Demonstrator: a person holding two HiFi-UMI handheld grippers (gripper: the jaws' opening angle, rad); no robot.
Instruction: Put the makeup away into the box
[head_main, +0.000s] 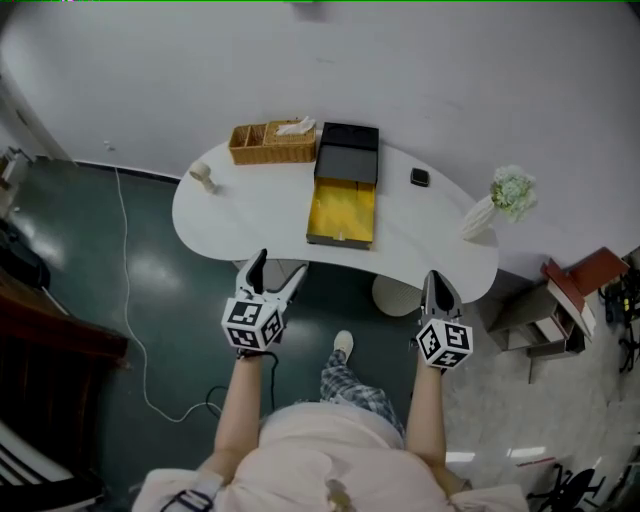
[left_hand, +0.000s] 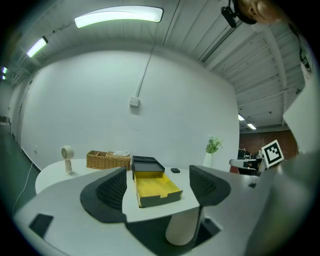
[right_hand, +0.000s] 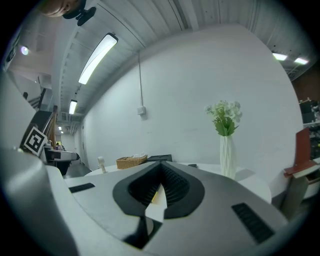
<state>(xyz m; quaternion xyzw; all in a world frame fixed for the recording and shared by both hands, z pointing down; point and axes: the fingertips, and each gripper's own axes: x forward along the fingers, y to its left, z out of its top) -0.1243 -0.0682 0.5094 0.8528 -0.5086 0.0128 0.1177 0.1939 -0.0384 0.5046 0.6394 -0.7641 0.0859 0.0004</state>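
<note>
White table (head_main: 250, 212), box (head_main: 342, 212), left tool (head_main: 281, 265) spread

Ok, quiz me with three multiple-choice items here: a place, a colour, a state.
1. Where on the table does the vase stand? A) at its left end B) at its middle C) near its right end
2. What colour is the open drawer's inside? A) red B) yellow C) white
3. How do the left tool's jaws stand? A) apart, empty B) shut on something C) shut, empty
1 C: the head view shows it by the right end. 2 B: its lining shows yellow. 3 A: its own view shows a wide empty gap.
</note>
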